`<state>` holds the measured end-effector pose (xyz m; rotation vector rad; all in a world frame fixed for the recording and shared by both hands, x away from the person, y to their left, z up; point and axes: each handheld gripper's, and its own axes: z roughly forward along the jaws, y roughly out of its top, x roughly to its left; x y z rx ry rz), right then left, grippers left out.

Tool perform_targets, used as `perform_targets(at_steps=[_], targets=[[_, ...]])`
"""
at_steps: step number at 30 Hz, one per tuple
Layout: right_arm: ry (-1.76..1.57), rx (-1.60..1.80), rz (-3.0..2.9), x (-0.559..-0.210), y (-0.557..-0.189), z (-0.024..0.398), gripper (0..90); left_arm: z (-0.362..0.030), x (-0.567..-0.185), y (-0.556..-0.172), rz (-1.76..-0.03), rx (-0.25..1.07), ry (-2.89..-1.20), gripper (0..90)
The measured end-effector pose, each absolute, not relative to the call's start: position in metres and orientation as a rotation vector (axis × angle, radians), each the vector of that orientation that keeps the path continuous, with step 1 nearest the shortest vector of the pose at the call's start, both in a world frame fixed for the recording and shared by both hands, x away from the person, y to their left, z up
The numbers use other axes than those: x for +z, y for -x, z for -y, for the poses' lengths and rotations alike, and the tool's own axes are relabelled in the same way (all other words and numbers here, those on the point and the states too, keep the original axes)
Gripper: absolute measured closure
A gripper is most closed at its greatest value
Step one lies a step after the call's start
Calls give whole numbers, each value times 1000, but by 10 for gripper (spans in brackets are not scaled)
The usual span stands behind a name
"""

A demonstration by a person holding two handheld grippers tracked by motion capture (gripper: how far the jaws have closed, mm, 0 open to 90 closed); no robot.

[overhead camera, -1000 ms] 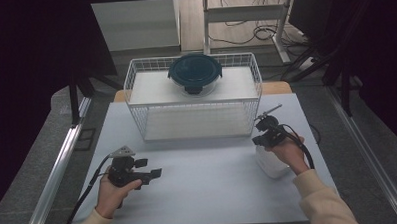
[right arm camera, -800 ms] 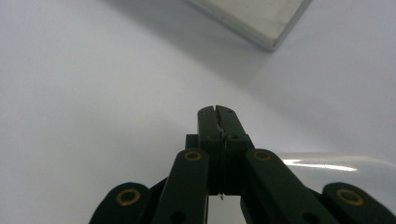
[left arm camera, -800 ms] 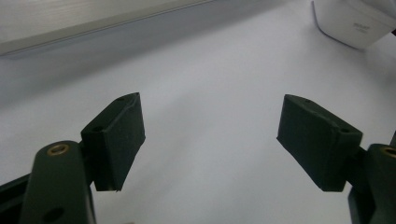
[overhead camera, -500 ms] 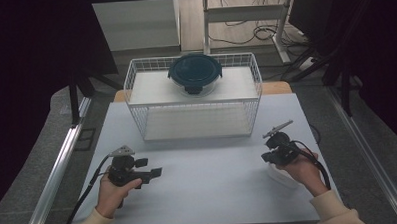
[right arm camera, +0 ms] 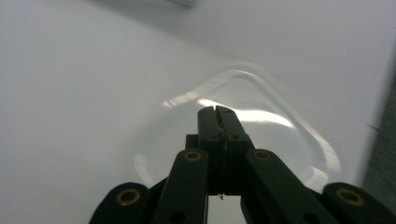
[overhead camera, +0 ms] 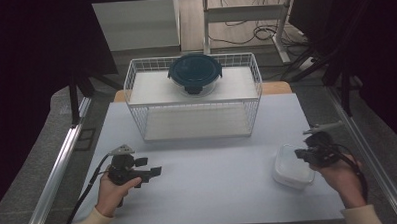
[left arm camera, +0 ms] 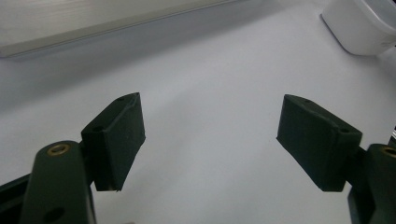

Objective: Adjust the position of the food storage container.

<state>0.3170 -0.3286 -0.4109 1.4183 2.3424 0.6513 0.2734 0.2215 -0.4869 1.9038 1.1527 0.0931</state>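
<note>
A: The clear lidless container (overhead camera: 292,167) sits at the right edge of the white table (overhead camera: 214,181), with the right gripper (overhead camera: 303,152) over its near rim, jaws clenched tight together. In the right gripper view the closed tips (right arm camera: 217,112) point down into the bowl (right arm camera: 243,121). Whether a wall is pinched between them, I cannot tell.

B: So the risk?

A: A thin, slick wall could slip from so narrow a bite, or the light tub could tip or skate off the table edge.

B: And the other hand?

A: The left gripper (overhead camera: 156,170) rests well apart, jaws spread, nothing between its pads (left arm camera: 121,135). Behind, the lidded dark bowl (overhead camera: 194,72) tops the wire rack (overhead camera: 193,99).
</note>
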Motion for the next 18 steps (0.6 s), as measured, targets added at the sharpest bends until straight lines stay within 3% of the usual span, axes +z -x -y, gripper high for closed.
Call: perform_targets(at_steps=[6, 11, 18], targets=[[-1537, 604, -2228, -414, -315, 364, 895, -222, -486, -274, -1155, 96, -1902, 226], [-1650, 517, -2186, -439, -316, 391, 895, -221, -487, -274, -1163, 91, -1900, 227], [-1632, 506, -2262, -454, -317, 381, 895, -221, -488, -275, -1169, 91, -1901, 224]])
